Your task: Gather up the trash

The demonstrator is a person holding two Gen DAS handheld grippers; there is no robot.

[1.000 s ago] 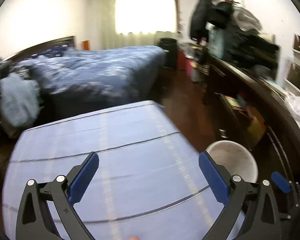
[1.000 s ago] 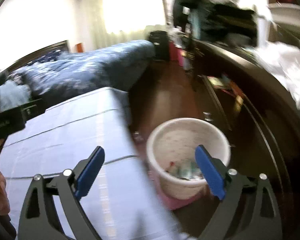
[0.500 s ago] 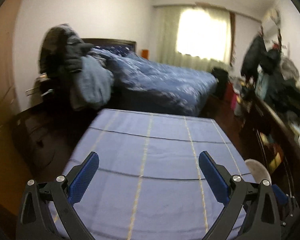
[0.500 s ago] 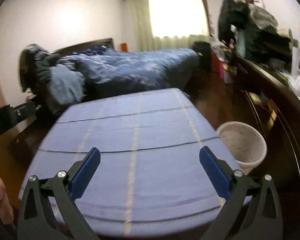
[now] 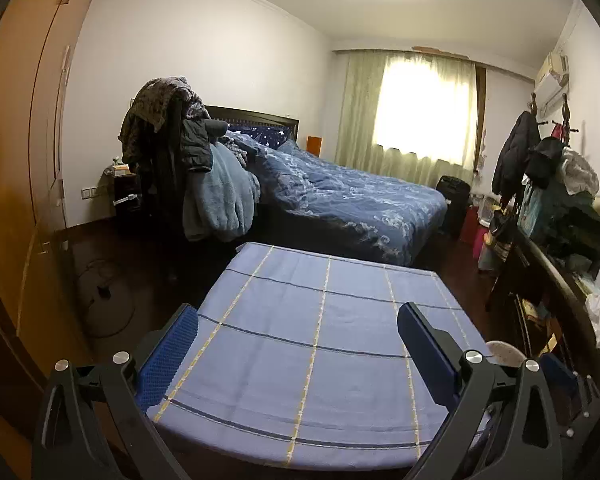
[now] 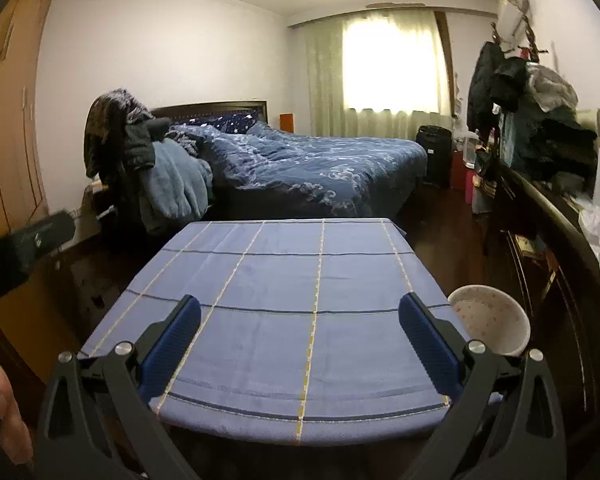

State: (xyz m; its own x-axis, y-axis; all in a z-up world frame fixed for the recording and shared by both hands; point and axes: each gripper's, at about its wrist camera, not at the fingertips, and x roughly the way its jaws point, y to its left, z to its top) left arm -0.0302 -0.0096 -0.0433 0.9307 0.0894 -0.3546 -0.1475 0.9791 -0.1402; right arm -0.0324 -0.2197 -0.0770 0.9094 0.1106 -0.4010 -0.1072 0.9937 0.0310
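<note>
table [image 6: 284, 320] bare at 12 o'clock, free above | bin [image 6: 490, 324] at 3 o'clock beside table edge | dresser [image 6: 556, 240] walls 3 o'clock | bed [image 6: 320, 172] beyond

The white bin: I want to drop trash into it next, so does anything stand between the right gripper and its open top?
Nothing visible does. The white bin stands on the floor beside the blue-clothed table's right edge, its mouth uncovered. The right gripper is open and empty.

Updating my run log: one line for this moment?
left tool: open, empty | right tool: open, empty | bin: right of blue-clothed table
</note>
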